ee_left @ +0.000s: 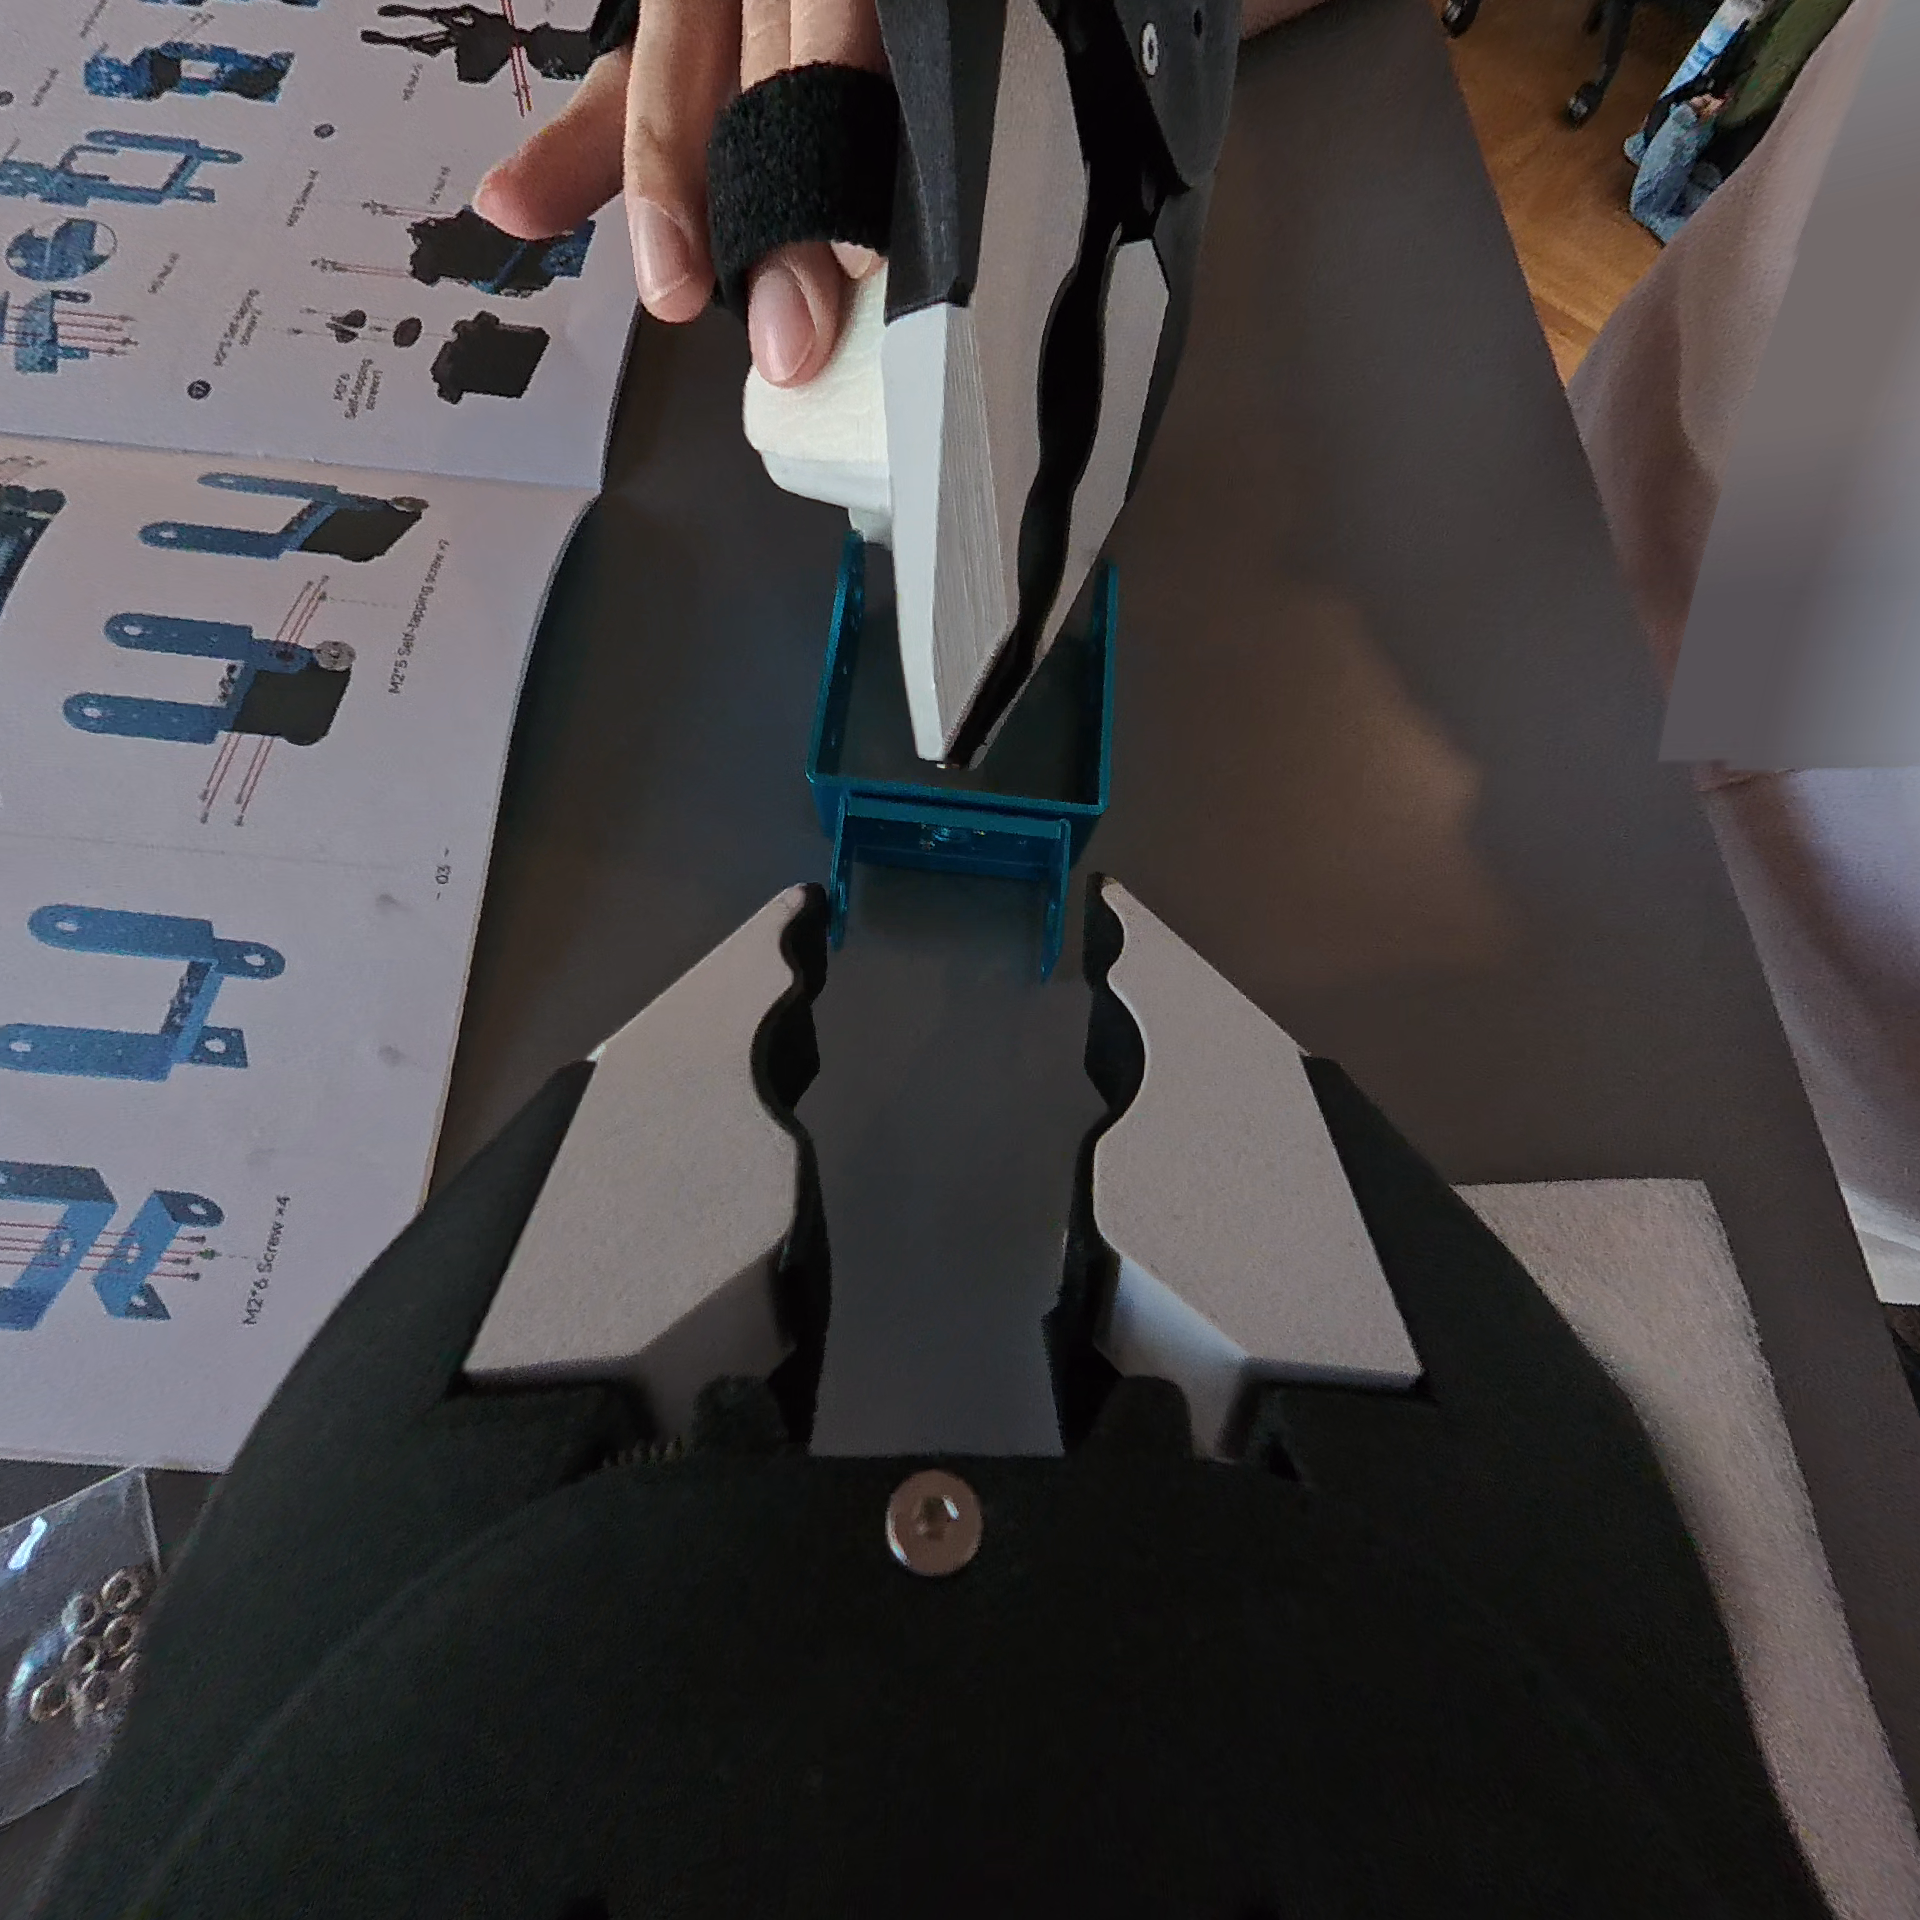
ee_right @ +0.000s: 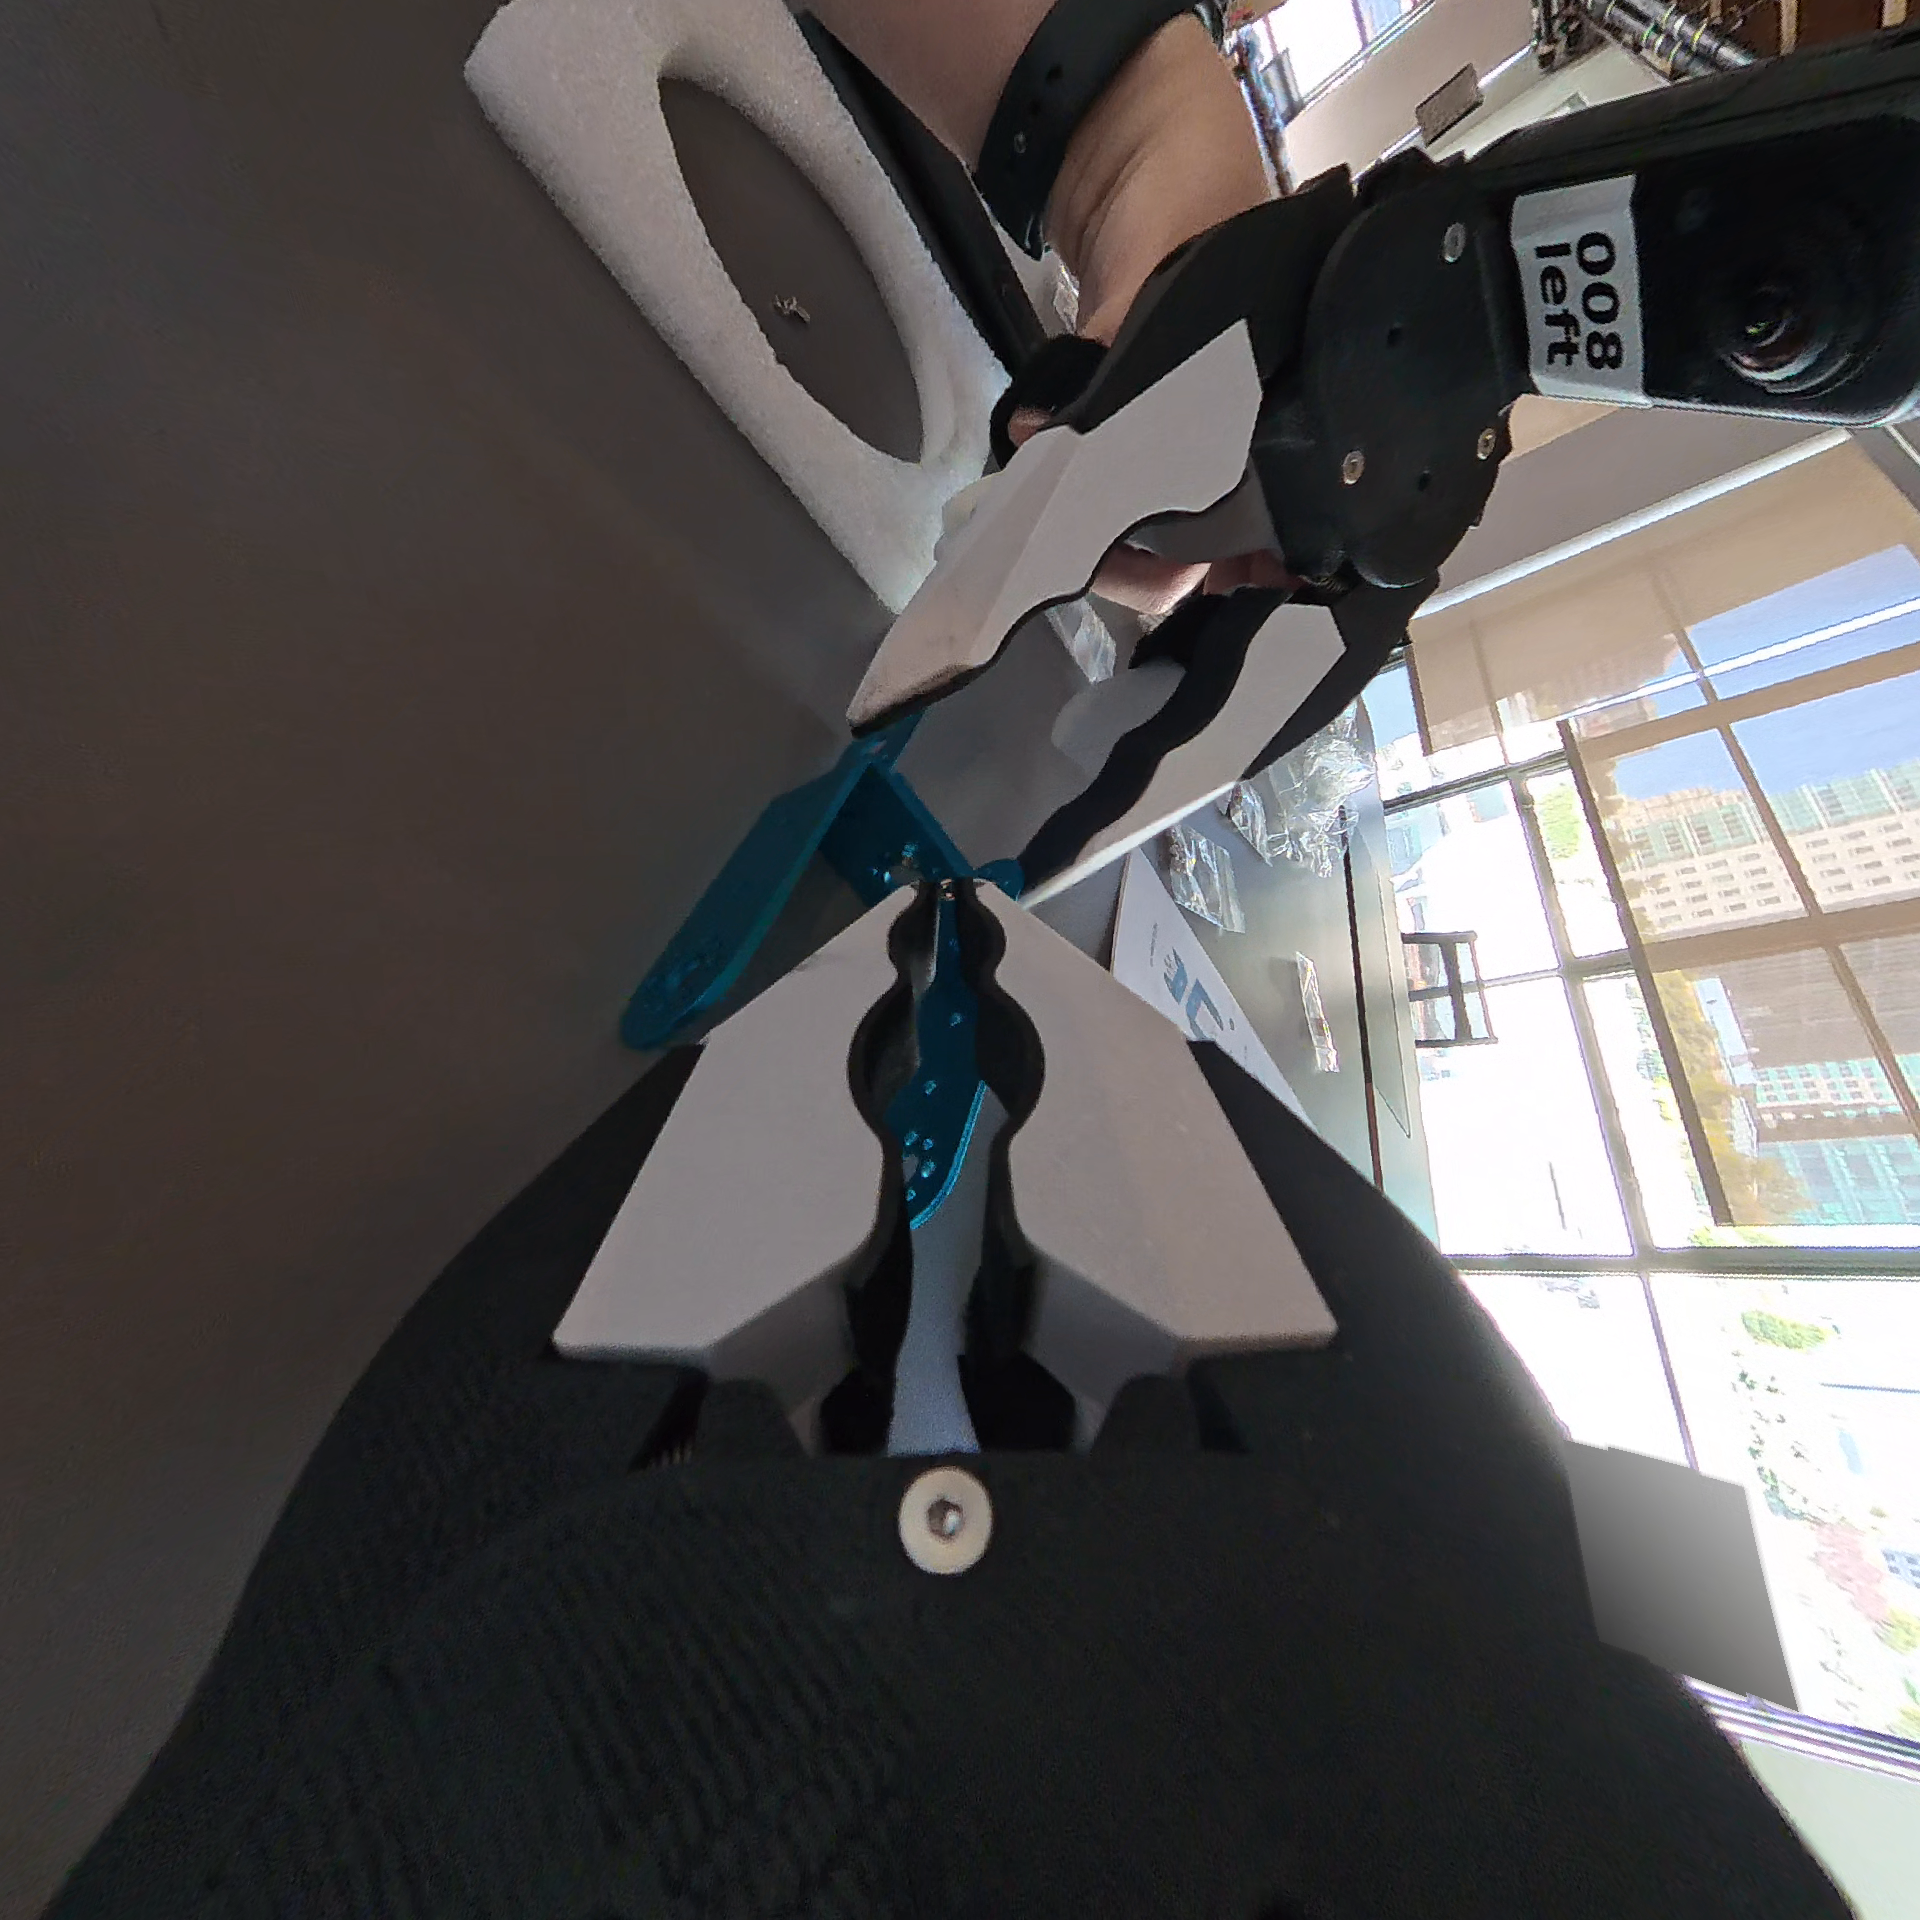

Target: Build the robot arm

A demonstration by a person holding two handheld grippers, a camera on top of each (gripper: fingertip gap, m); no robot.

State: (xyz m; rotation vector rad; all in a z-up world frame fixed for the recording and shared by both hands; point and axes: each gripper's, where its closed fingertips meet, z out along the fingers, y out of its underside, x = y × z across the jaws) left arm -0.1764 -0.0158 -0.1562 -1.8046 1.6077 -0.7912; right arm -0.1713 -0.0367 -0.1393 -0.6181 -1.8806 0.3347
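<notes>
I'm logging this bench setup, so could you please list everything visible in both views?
Bracket assembly: two joined U-shaped pieces, blue, on the dark mat.
Mat: one, dark grey, under the work.
Instruction sheets: white with blue diagrams, left of the mat.
Nut bag: one, clear, lower left.
Foam pieces: white, one with an oval cutout.
Small screw: one, silvery, pinched at the right gripper's tips.
Left gripper: open, around the near bracket.
Right gripper: shut on the screw, inside the far bracket.
</notes>
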